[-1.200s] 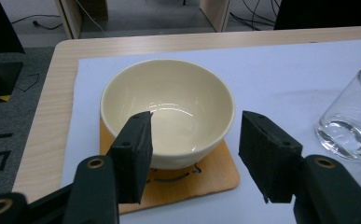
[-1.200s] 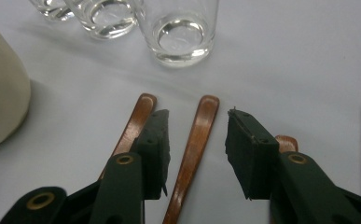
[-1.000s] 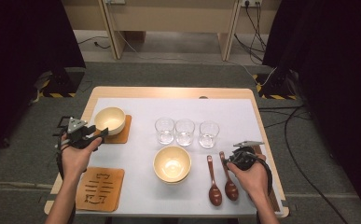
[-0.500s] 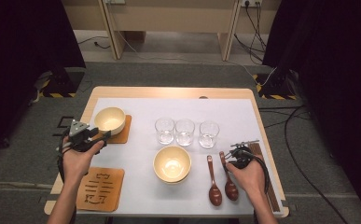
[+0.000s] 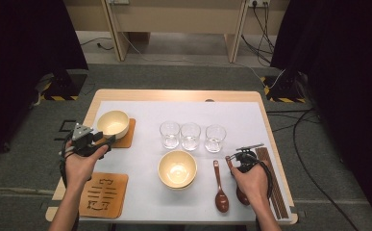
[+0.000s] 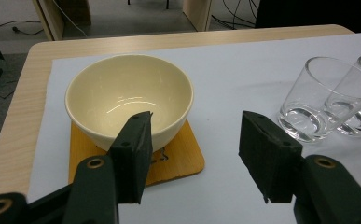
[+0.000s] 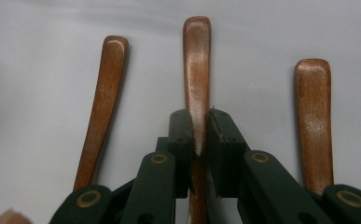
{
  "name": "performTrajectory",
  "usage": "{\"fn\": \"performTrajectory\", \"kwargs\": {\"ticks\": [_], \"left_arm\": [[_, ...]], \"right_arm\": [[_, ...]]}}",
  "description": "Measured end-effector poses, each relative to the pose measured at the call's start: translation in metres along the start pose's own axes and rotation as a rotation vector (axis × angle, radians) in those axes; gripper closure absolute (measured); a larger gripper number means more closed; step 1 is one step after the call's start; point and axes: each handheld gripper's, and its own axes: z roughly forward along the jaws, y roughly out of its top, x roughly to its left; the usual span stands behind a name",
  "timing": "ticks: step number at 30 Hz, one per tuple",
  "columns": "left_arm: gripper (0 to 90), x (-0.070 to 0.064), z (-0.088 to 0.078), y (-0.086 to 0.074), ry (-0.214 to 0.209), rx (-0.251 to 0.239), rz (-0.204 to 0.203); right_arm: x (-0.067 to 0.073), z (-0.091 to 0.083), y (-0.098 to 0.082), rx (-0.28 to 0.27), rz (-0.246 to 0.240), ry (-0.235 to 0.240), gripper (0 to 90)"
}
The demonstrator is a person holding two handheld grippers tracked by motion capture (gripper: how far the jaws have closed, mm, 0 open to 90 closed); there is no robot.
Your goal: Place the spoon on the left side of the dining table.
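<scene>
The right gripper (image 7: pixel 199 133) has just been closing its jaws, and they now stand nearly together around the handle of the middle wooden spoon (image 7: pixel 197 70), the pads pressing on its two sides. In the high view the right hand (image 5: pixel 252 179) sits a little lower and closer over that spoon than in the earlier pictures, where the gripper hovered with wider jaws above the spoon handles near the table's right edge.

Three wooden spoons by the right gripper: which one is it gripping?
The middle spoon: the right gripper has just closed its jaws on that handle. The left spoon and right spoon lie free beside it.
</scene>
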Motion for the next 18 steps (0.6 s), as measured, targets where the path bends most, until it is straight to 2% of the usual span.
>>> {"fn": "performTrajectory", "kwargs": {"ticks": [5,10,18], "left_arm": [[43.8,0.0003,0.0007,-0.0009,0.001,0.003,0.001],[43.9,0.0001,0.0020,-0.0014,-0.002,0.006,0.001],[43.9,-0.0003,0.0018,-0.0012,-0.003,0.004,0.003]], "right_arm": [[0.0008,-0.0010,0.0001,-0.009,0.003,-0.024,81.0],[0.0025,-0.0033,0.0003,-0.010,0.007,-0.029,81.6],[0.0084,-0.0051,0.0018,0.002,-0.029,-0.029,85.2]]}}
